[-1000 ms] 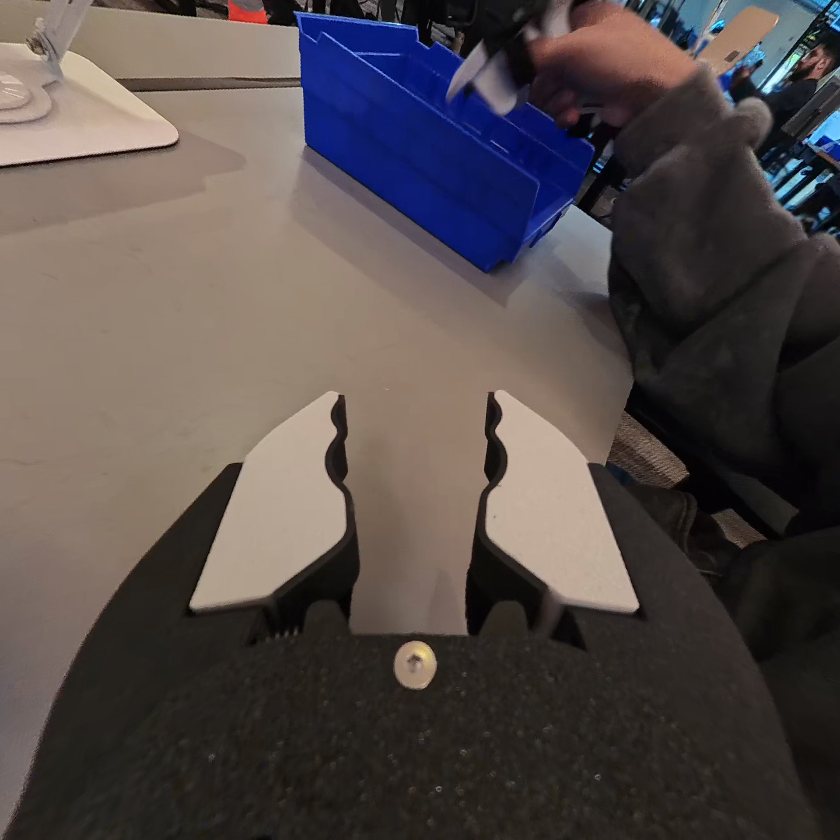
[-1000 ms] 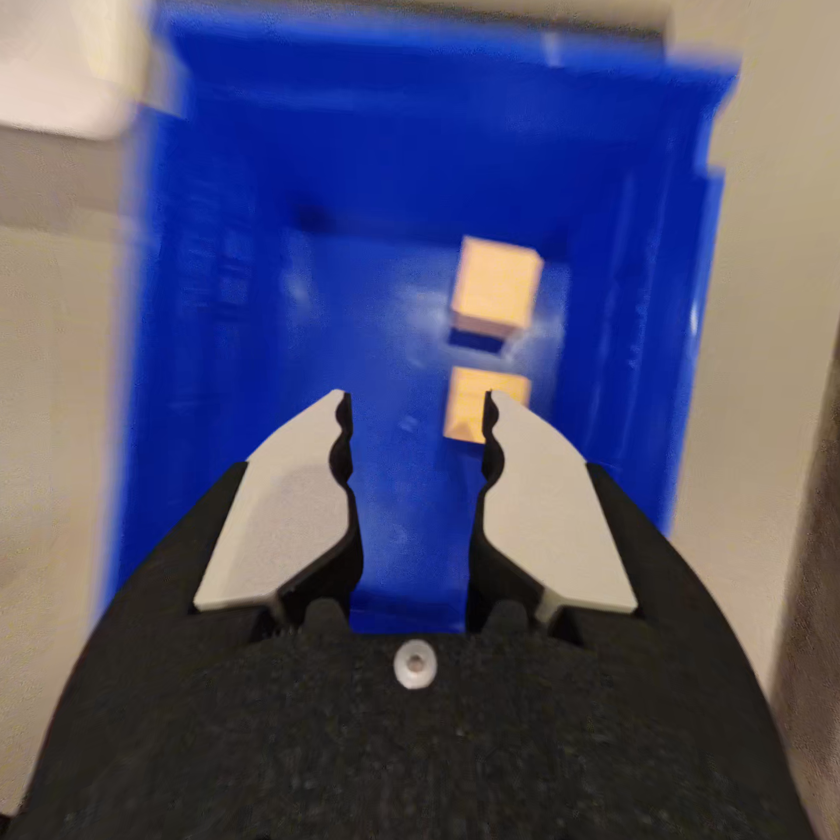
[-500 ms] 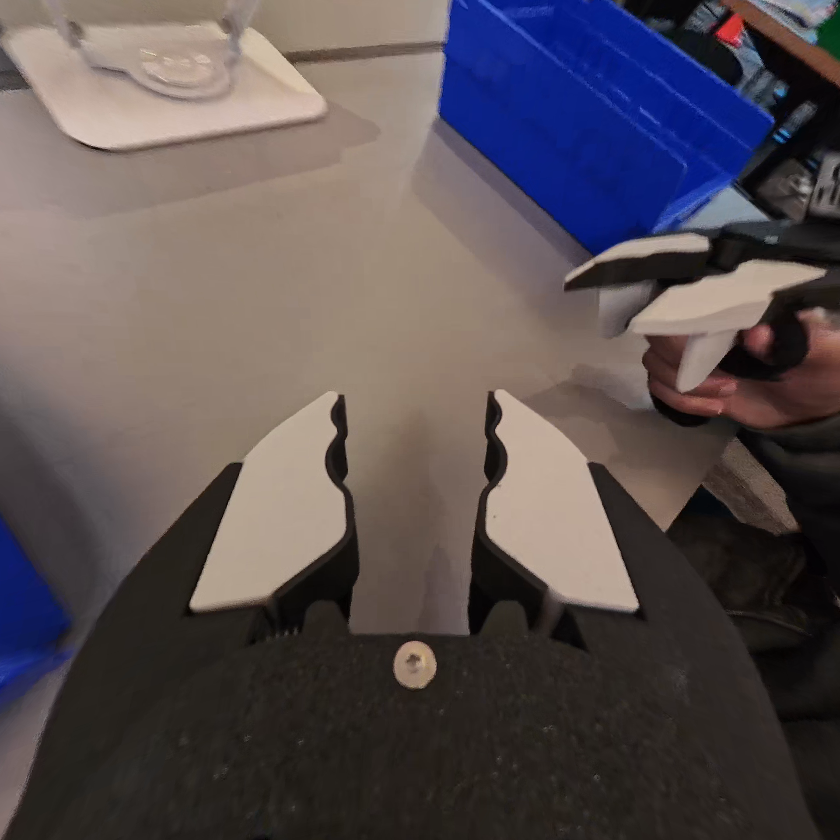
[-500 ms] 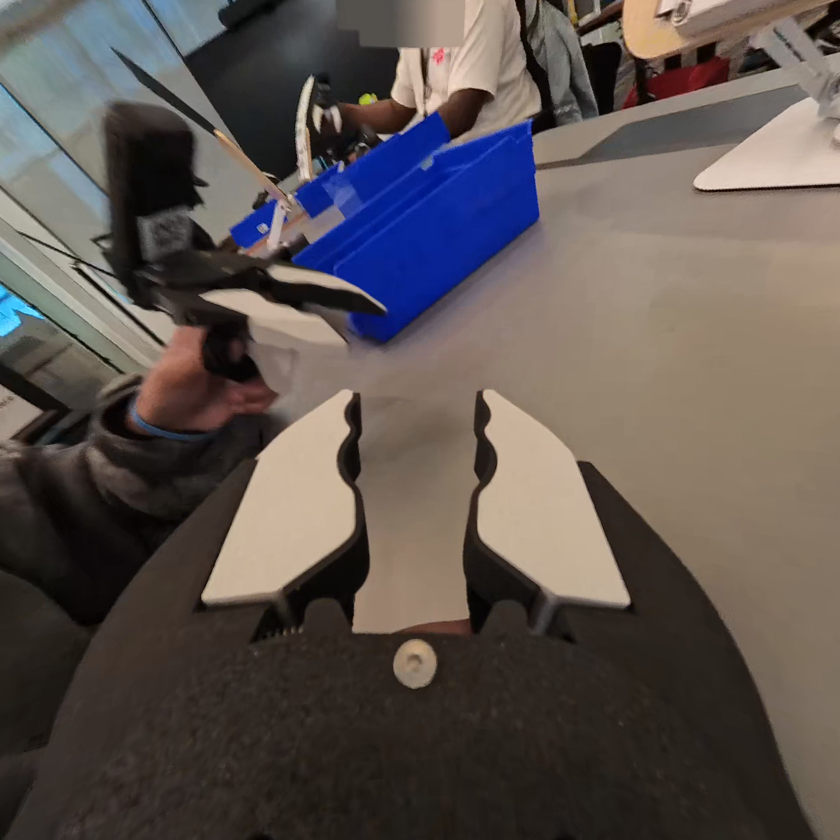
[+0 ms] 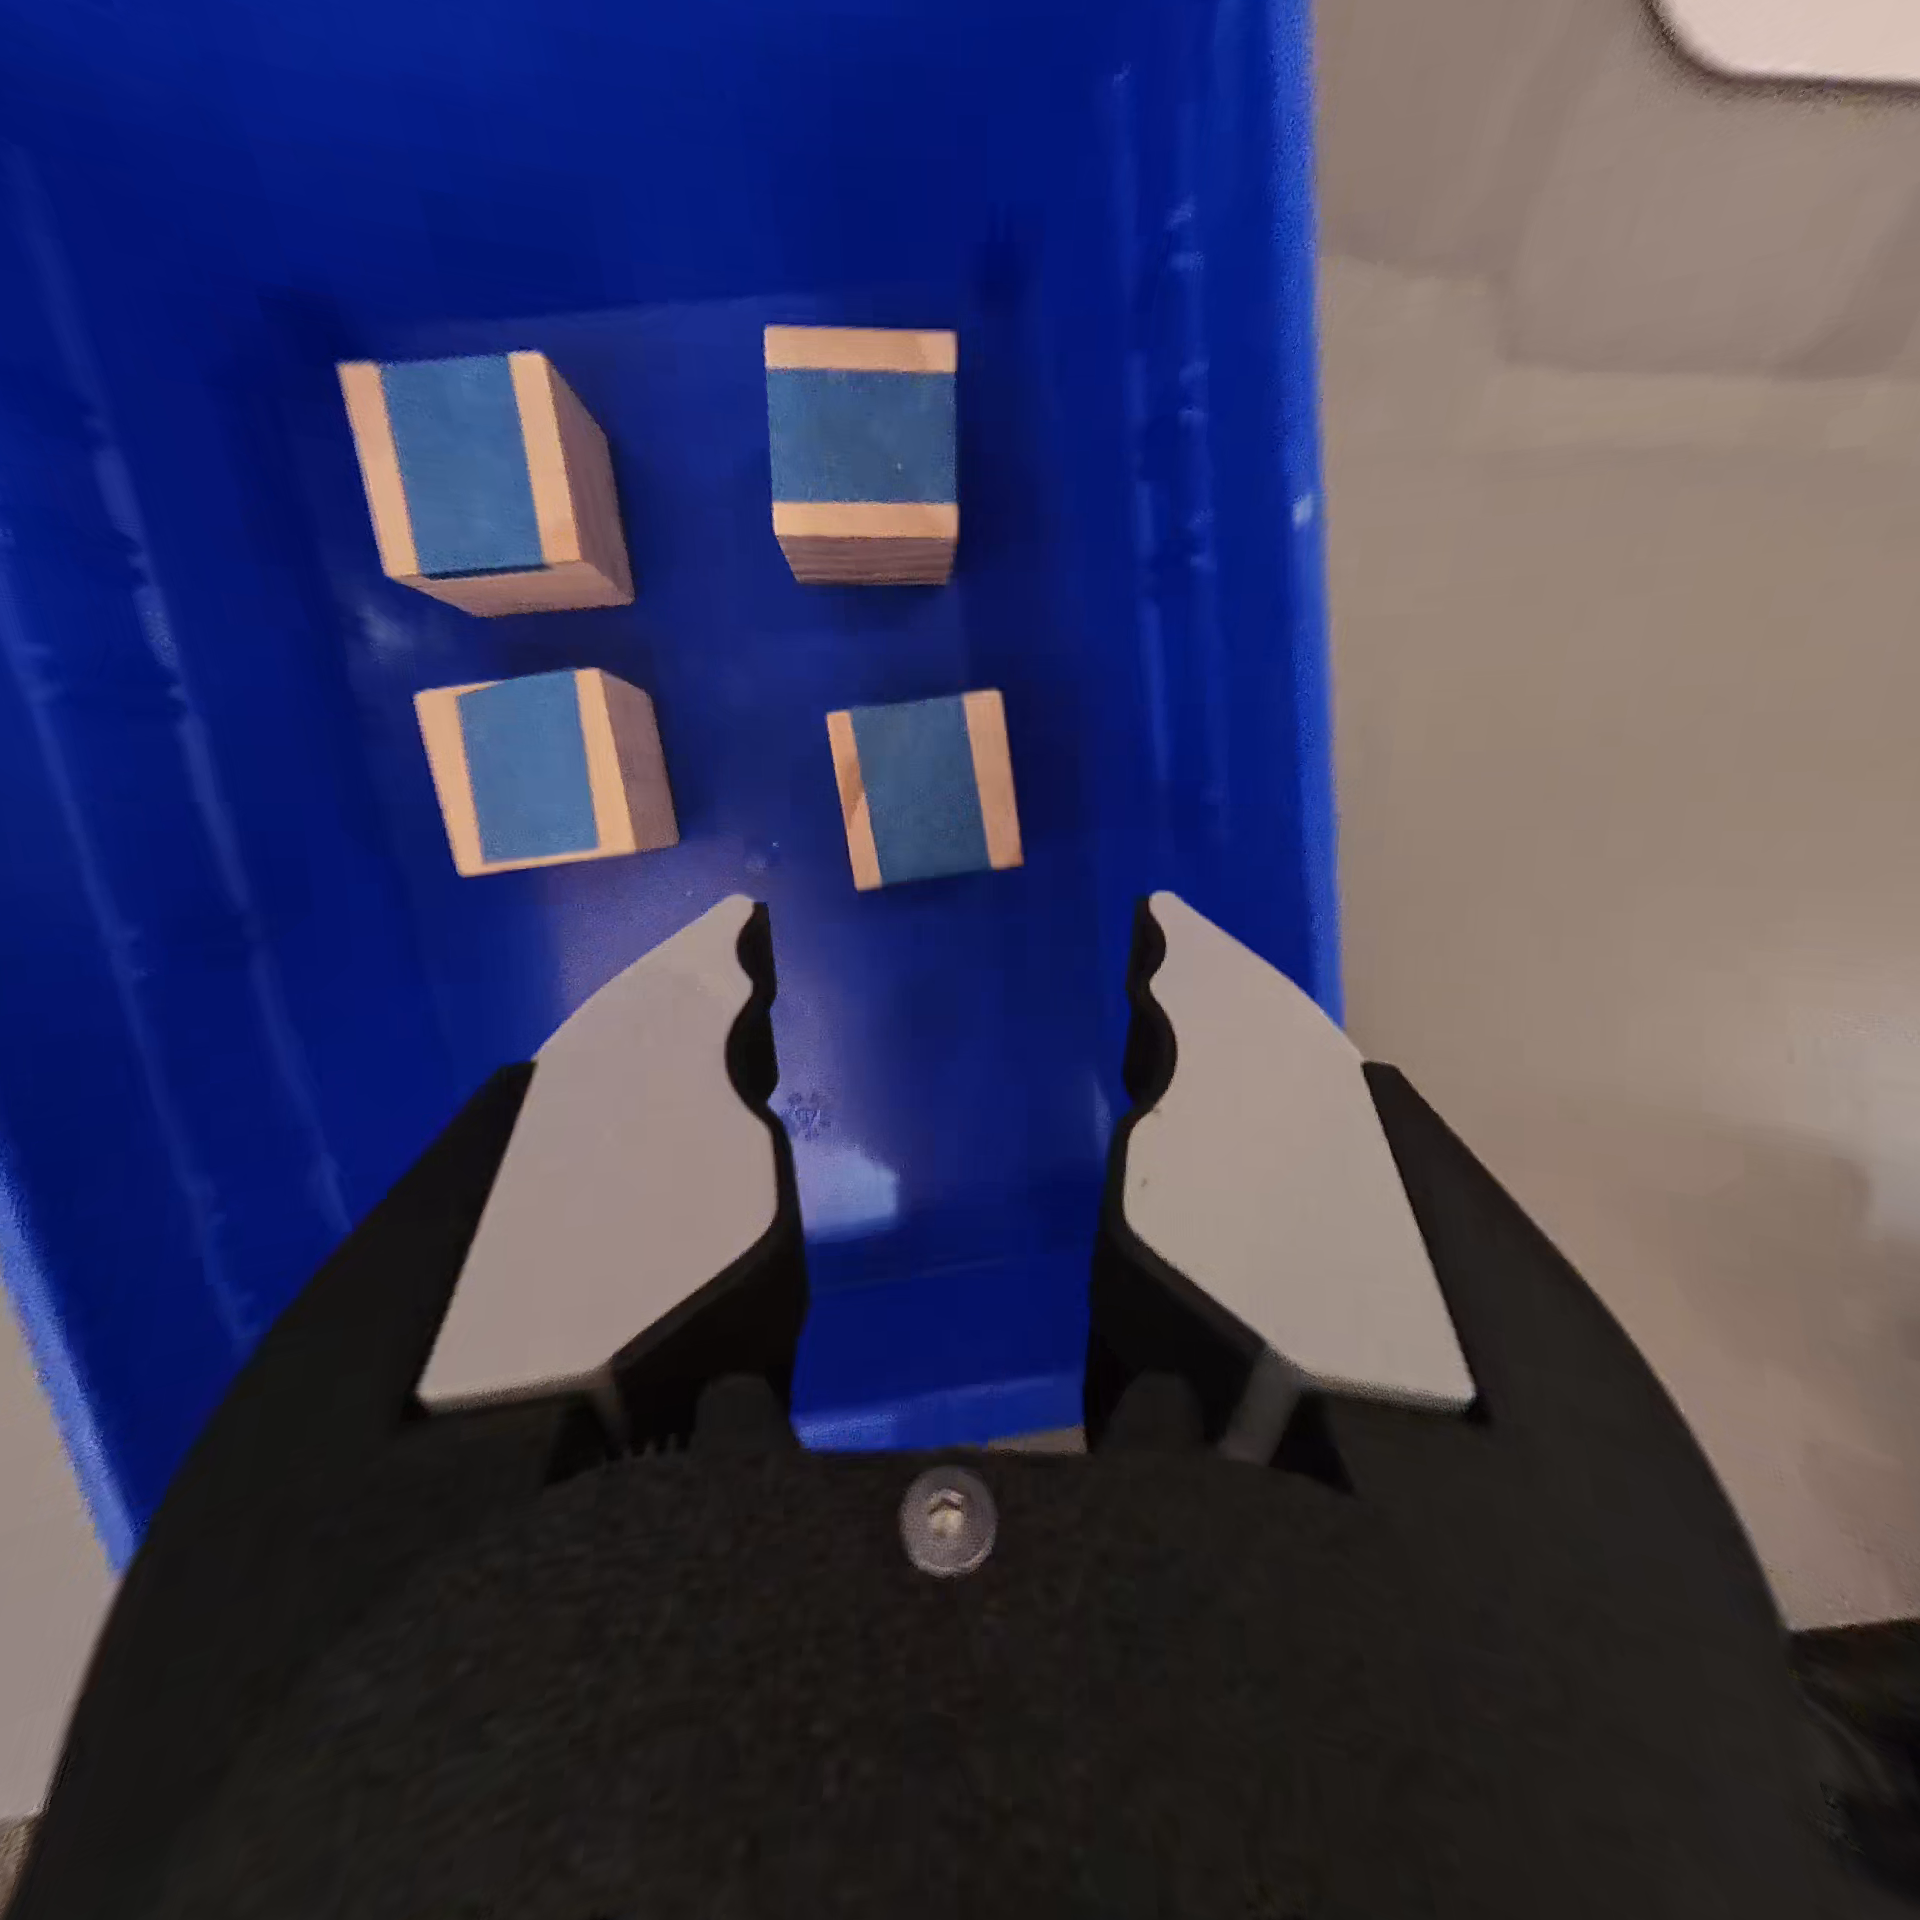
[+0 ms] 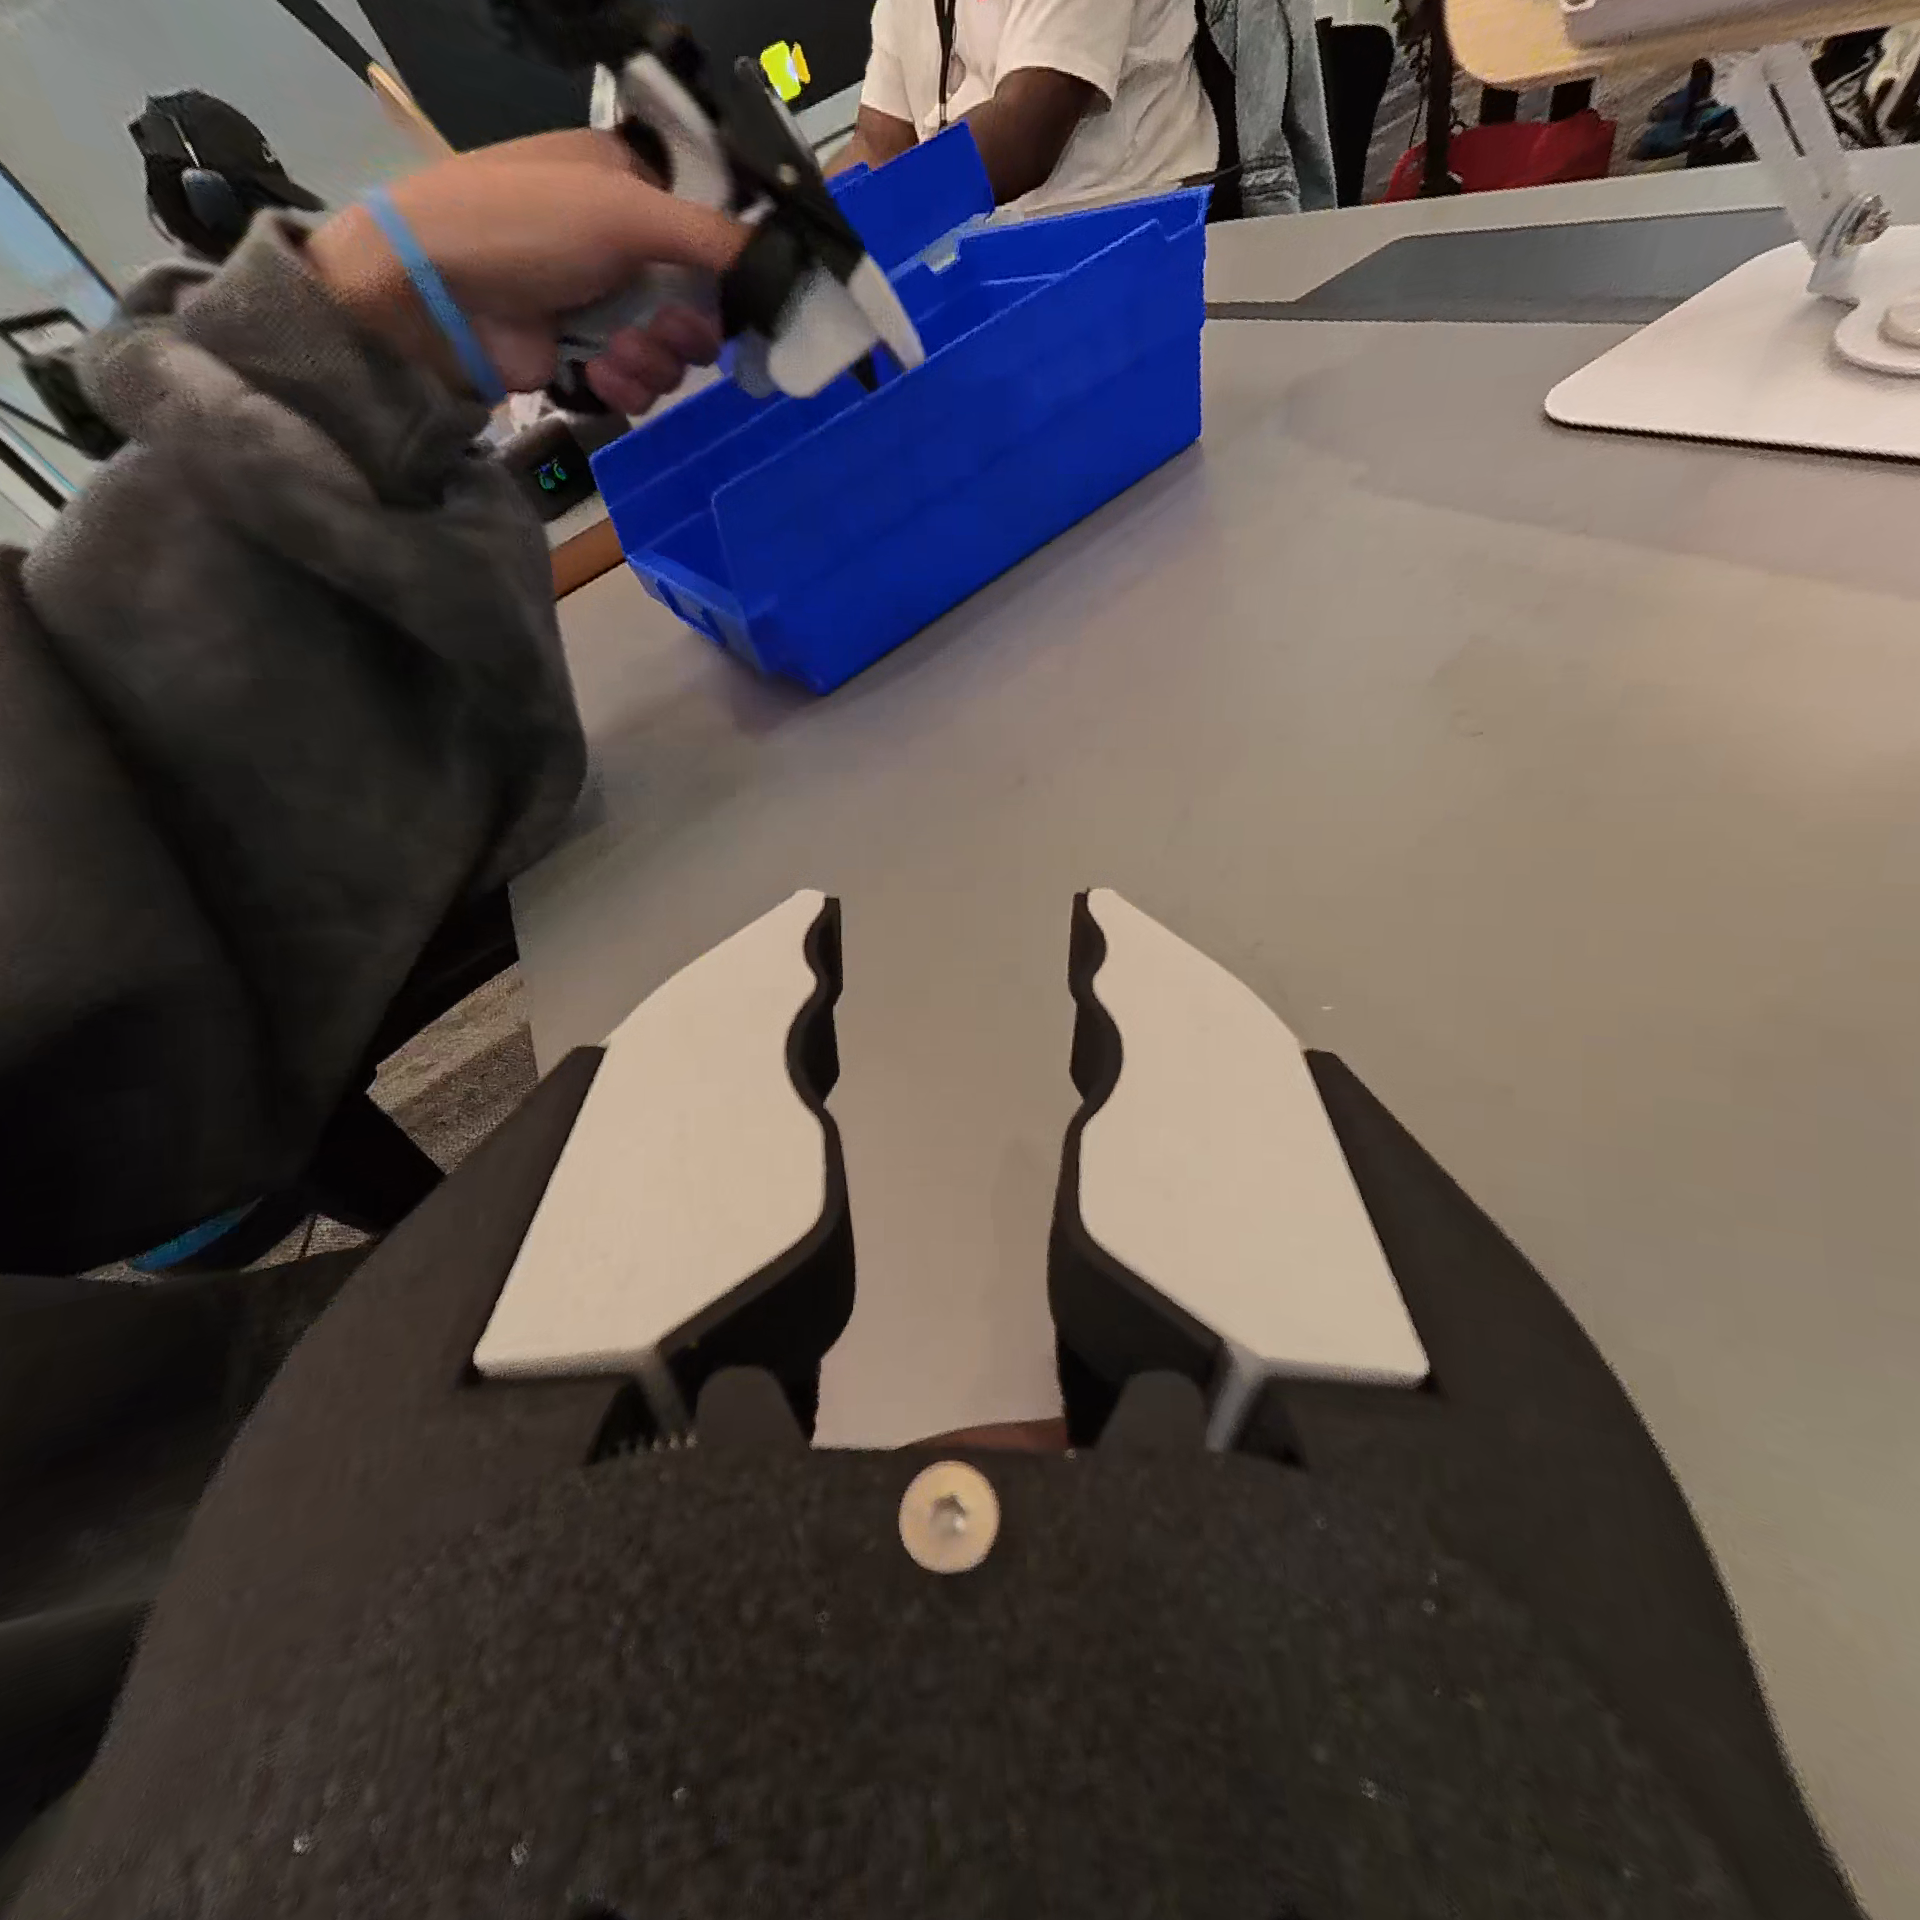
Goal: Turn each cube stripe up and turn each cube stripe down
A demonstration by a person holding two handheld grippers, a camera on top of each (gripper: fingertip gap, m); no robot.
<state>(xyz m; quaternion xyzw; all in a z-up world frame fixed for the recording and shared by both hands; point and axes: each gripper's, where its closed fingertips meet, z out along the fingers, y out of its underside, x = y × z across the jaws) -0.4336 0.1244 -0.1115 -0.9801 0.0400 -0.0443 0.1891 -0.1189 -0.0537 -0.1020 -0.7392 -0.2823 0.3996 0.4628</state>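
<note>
In the left wrist view several wooden cubes lie on the floor of a blue bin (image 5: 1226,520), each with a blue stripe facing up: far left (image 5: 468,473), far right (image 5: 860,449), near left (image 5: 535,767), near right (image 5: 923,788). My left gripper (image 5: 951,914) is open and empty, pointing down into the bin just short of the near right cube. The right wrist view shows the left gripper (image 6: 831,322) over the blue bin (image 6: 935,488). My right gripper (image 6: 951,904) is open and empty, low over the grey table (image 6: 1455,831), away from the bin.
A white stand base (image 6: 1745,364) sits at the table's far right; it also shows in the left wrist view (image 5: 1808,42). The operator's grey sleeve (image 6: 260,675) fills the left of the right wrist view. People stand behind the bin (image 6: 1039,94). The table edge (image 6: 520,914) runs by the sleeve.
My left gripper swung from over the bare table to above a blue bin, looking down on striped cubes. My right gripper left its own bin and dropped low over the table. Both stayed open.
</note>
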